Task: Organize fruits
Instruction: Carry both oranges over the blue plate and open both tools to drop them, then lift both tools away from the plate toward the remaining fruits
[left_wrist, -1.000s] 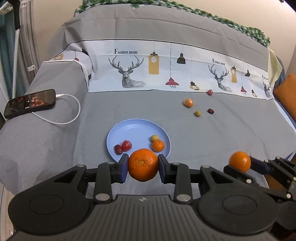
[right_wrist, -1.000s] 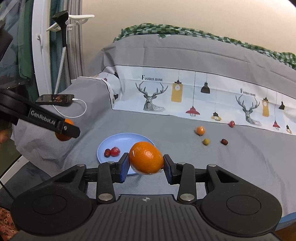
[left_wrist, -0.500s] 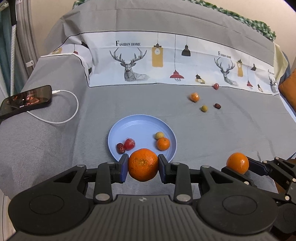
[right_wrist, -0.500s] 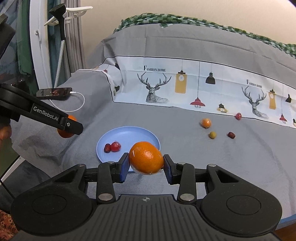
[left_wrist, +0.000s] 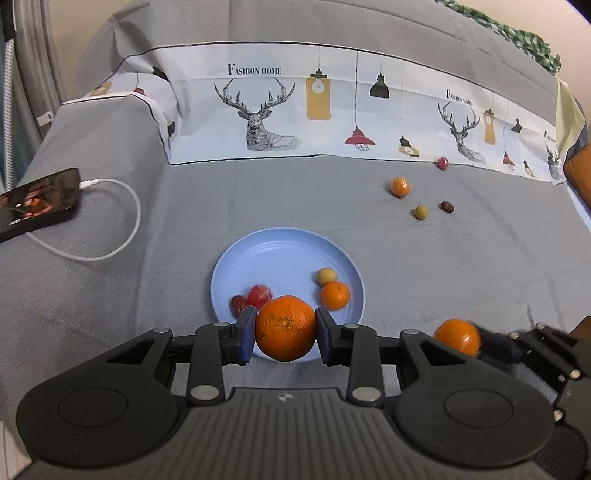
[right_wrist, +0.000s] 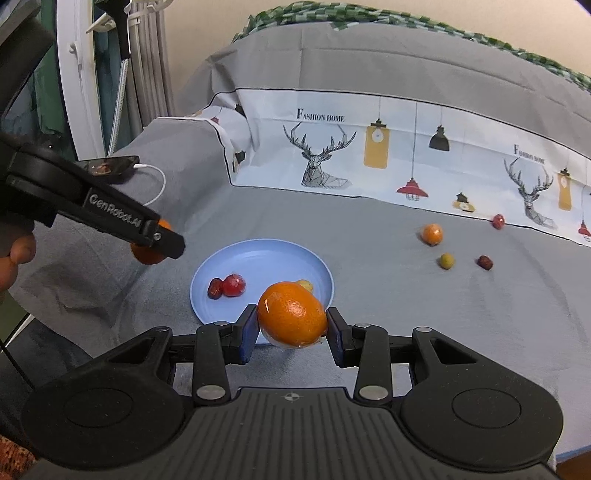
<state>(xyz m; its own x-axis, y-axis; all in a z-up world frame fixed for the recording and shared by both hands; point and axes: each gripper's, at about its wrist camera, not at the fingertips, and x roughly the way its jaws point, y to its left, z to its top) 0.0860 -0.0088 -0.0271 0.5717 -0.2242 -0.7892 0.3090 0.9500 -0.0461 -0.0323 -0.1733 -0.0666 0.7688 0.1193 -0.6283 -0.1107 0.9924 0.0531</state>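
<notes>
My left gripper is shut on a large orange, held over the near rim of the blue plate. The plate holds a small orange, a yellowish fruit and two red fruits. My right gripper is shut on another large orange, near the plate's right front edge. That orange also shows in the left wrist view. Loose on the grey cloth to the far right lie a small orange, a green-yellow fruit, a dark red fruit and a red fruit.
A phone with a white cable lies at the left of the cloth. A printed deer-pattern cloth band rises behind. An orange cushion sits at the far right. A white rack stands at the left.
Both grippers have moved forward toward the plate with their oranges still held. The plate and loose fruits now look closer.
</notes>
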